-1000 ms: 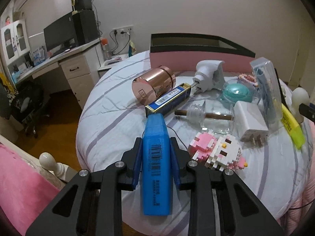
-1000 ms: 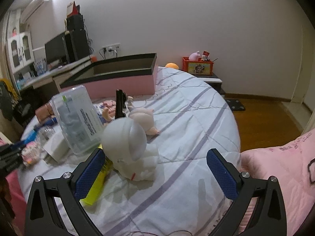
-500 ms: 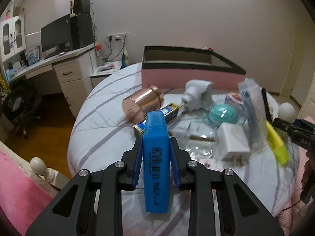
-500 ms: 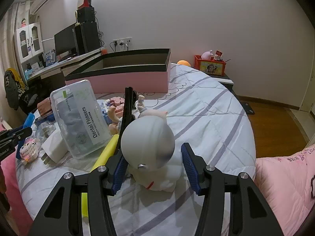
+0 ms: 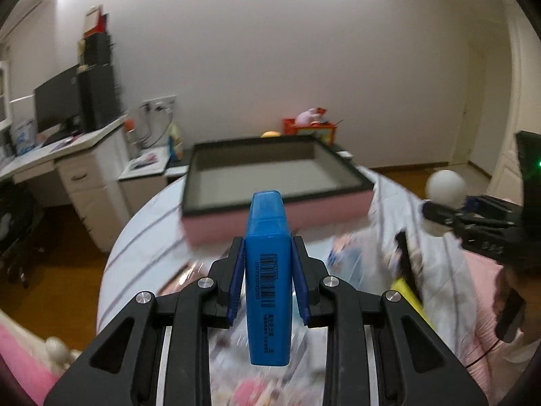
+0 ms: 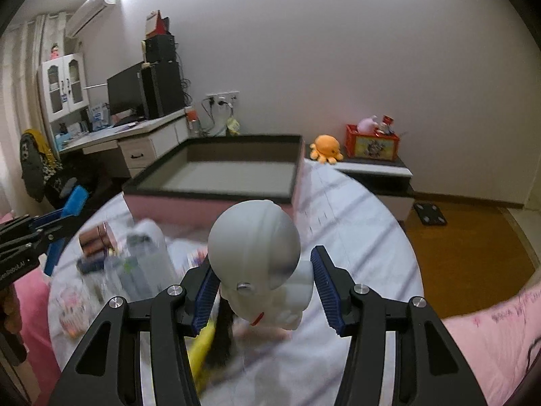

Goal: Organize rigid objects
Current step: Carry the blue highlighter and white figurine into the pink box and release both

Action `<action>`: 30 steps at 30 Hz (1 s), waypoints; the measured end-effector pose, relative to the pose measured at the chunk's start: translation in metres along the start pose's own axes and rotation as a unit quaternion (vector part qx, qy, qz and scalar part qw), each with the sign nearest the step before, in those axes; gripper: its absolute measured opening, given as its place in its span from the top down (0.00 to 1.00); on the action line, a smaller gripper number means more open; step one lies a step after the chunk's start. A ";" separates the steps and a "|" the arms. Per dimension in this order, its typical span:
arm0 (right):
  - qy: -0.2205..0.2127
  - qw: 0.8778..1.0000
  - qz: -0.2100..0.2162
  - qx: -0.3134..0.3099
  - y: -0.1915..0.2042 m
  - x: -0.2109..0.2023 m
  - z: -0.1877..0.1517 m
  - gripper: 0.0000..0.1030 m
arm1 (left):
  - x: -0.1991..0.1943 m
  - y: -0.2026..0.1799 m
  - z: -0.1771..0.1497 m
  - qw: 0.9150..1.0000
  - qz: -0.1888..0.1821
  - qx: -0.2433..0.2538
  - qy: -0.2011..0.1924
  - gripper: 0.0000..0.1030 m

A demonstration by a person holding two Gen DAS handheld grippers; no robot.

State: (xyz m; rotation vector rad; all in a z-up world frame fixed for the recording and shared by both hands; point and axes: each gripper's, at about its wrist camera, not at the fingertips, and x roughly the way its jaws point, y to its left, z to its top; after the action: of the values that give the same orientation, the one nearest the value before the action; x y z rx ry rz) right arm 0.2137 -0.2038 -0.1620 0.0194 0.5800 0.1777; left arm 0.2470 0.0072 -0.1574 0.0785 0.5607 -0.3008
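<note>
My left gripper (image 5: 267,248) is shut on a flat blue marker (image 5: 267,291) with a barcode, held up off the bed and pointing toward the pink box (image 5: 277,218) with its black rim. My right gripper (image 6: 263,269) is shut on a white figurine (image 6: 253,237) with a big round head, lifted above the striped sheet. The same pink box (image 6: 203,206) lies ahead of it, and I see nothing inside. In the left wrist view the right gripper (image 5: 439,211) and the white figurine (image 5: 444,186) appear at the right. The left gripper (image 6: 55,226) shows at the left edge of the right wrist view.
Blurred clutter lies on the round bed (image 6: 358,223): a yellow highlighter (image 6: 203,341), a clear plastic pack (image 6: 145,264), a pink block toy (image 6: 69,308). A desk with a monitor (image 6: 125,93) stands at the left. A nightstand holds a red box (image 6: 372,142) and an orange plush (image 6: 324,149).
The right jaws closed on the white figurine and lifted it. Both grippers rose with their loads, and the pink box now sits nearer in both views.
</note>
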 end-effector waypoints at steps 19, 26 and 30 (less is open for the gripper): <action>0.144 0.985 0.085 -0.030 0.038 0.187 0.099 0.47 | 0.196 0.042 0.089 0.989 0.002 0.021 0.149 0.74; 0.192 0.977 0.085 -0.029 0.042 0.211 0.088 0.47 | 0.210 0.049 0.085 0.985 0.018 0.018 0.172 0.66; 0.189 0.979 0.065 -0.030 0.038 0.203 0.088 0.34 | 0.198 0.052 0.086 0.987 0.054 0.022 0.153 0.35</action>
State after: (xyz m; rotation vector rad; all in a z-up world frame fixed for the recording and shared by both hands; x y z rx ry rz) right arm 0.4226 -0.1283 -0.1960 -0.0348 0.9532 0.3304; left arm 0.4658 -0.0083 -0.1915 0.1998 0.8508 -0.1951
